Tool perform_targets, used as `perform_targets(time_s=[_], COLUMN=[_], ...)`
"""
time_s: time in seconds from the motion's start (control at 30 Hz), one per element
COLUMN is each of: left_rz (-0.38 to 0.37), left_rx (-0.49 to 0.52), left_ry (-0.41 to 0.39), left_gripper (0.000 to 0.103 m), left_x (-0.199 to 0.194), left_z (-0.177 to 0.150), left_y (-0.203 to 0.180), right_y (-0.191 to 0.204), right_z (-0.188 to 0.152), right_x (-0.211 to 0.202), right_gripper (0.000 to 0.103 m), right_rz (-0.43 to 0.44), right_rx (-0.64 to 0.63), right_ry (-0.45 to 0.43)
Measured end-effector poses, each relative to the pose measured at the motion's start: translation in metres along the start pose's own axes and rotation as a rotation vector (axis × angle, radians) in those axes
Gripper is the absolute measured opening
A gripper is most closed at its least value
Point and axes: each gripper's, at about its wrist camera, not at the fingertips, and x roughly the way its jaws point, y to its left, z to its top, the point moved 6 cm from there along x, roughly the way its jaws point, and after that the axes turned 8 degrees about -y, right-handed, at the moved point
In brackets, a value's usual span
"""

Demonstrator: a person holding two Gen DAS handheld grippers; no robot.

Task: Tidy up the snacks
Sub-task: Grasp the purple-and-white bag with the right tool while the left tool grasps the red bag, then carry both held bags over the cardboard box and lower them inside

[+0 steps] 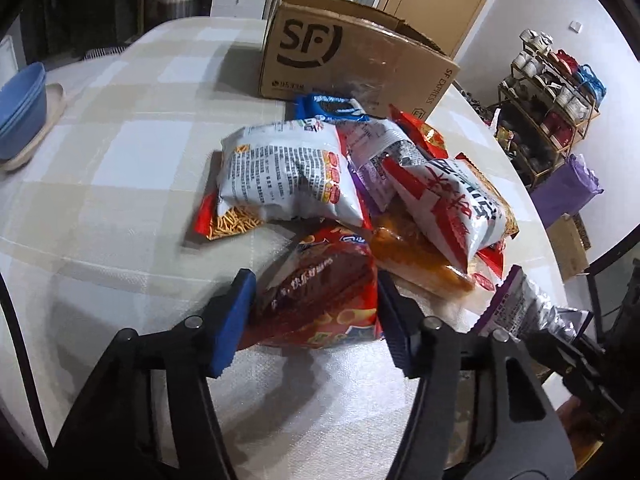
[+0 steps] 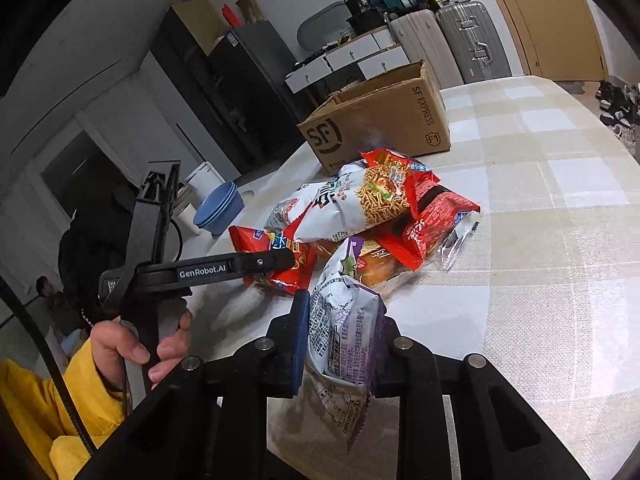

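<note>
A pile of snack bags [image 1: 360, 184] lies on the checked table, before an open SF cardboard box [image 1: 352, 64]. My left gripper [image 1: 314, 300] is shut on a red snack bag [image 1: 320, 296] at the pile's near edge; it shows in the right wrist view [image 2: 280, 260] too. My right gripper [image 2: 344, 344] is shut on a white and purple snack bag [image 2: 344, 328], held just off the pile; that bag shows at the right of the left wrist view [image 1: 524, 304]. The box [image 2: 380, 124] stands behind the pile [image 2: 372, 208].
Stacked blue bowls [image 1: 22, 108] sit on a tray at the table's left edge, also in the right wrist view [image 2: 220, 208]. A shelf of cups [image 1: 548, 92] stands beyond the table's right edge. Checked tablecloth [image 2: 560, 220] stretches to the right.
</note>
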Motion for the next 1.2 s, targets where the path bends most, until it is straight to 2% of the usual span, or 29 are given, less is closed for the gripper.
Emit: perform_targets(time_s=[0.03, 0.17, 0.37, 0.57, 0.83, 1.2], left_rz=[-0.008, -0.033, -0.052, -0.076, -0.112, -0.131], left_rx=[0.009, 0.017, -0.001, -0.009, -0.035, -0.042], left_ry=[-0.004, -0.011, -0.017, -0.015, -0.011, -0.048], left_gripper=[0.051, 0.046, 0.043, 0.042, 0.042, 0.042], left_x=[-0.001, -0.004, -0.010, -0.017, -0.025, -0.047], left_z=[-0.001, -0.004, -0.008, -0.014, -0.018, -0.015], left_y=[-0.001, -0.001, 0.006, 0.011, 0.016, 0.017], right_y=[0.000, 0.003, 0.005, 0.010, 0.018, 0.025], right_z=[0.001, 0.003, 0.006, 0.008, 0.011, 0.019], right_x=[-0.001, -0.005, -0.005, -0.006, -0.006, -0.011], right_gripper=[0.023, 0.022, 0.021, 0.016, 0.016, 0.016], right_rz=[-0.004, -0.004, -0.012, -0.014, -0.022, 0.007], right_rx=[0.000, -0.001, 0.002, -0.003, -0.024, -0.015], right_ry=[-0.006, -0.016, -0.019, -0.025, -0.030, -0.054])
